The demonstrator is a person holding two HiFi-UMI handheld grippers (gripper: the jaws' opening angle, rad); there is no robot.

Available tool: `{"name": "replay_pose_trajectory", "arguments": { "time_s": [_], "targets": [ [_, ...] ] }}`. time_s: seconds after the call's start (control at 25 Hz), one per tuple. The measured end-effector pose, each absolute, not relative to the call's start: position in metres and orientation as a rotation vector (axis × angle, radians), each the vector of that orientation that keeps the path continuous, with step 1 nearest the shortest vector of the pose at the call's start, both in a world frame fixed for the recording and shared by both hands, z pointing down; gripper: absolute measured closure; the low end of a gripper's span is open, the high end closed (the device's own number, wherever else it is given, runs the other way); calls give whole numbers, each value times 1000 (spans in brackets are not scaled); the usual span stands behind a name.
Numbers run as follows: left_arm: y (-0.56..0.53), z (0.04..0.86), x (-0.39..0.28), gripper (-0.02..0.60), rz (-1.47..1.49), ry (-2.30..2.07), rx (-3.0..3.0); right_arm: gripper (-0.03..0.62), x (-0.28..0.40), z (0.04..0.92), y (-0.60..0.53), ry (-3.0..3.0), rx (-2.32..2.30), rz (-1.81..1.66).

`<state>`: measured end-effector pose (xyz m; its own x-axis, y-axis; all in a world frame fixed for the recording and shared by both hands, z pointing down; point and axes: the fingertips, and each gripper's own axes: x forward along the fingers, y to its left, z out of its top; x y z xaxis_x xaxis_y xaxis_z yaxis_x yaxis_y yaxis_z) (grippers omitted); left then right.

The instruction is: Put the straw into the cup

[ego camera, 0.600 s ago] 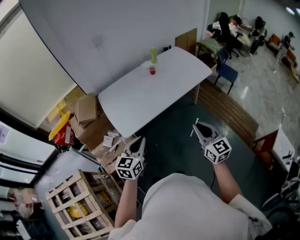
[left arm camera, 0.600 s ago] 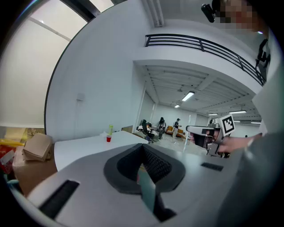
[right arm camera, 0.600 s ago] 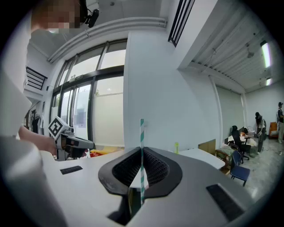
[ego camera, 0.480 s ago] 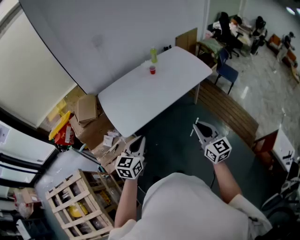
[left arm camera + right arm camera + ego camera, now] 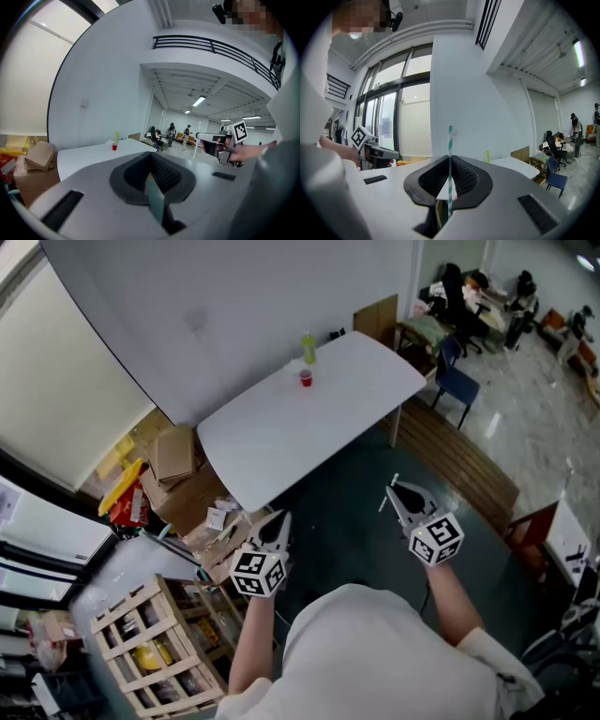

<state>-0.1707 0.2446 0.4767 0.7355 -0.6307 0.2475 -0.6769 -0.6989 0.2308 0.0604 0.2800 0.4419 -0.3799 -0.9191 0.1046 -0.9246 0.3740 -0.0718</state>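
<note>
Right tongs [image 5: 450, 158]: pinching a green-and-white striped straw [image 5: 450, 139], which stands upright and rises above the tips. Left tongs [image 5: 278, 519]: pressed together, nothing between them. Both are held in front of the person, well short of the white tabletop [image 5: 281, 437] and above dark floor. The small red cup [image 5: 305, 380] stands upright near the tabletop's far edge, close to the wall, just beside a yellow-green bottle [image 5: 307, 349]. Straw and cup are well apart. Cardboard boxes [image 5: 173, 454] lie on the floor to the tabletop's left
</note>
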Motion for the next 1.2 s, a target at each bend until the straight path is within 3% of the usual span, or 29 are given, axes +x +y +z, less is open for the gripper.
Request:
{"name": "replay_pose_trajectory", "arguments": {
  "time_s": [1.2],
  "targets": [
    [243,490,-97,580,210,-1116,2585,553,127,456,255,-2638,1625,235]
  ]
}}
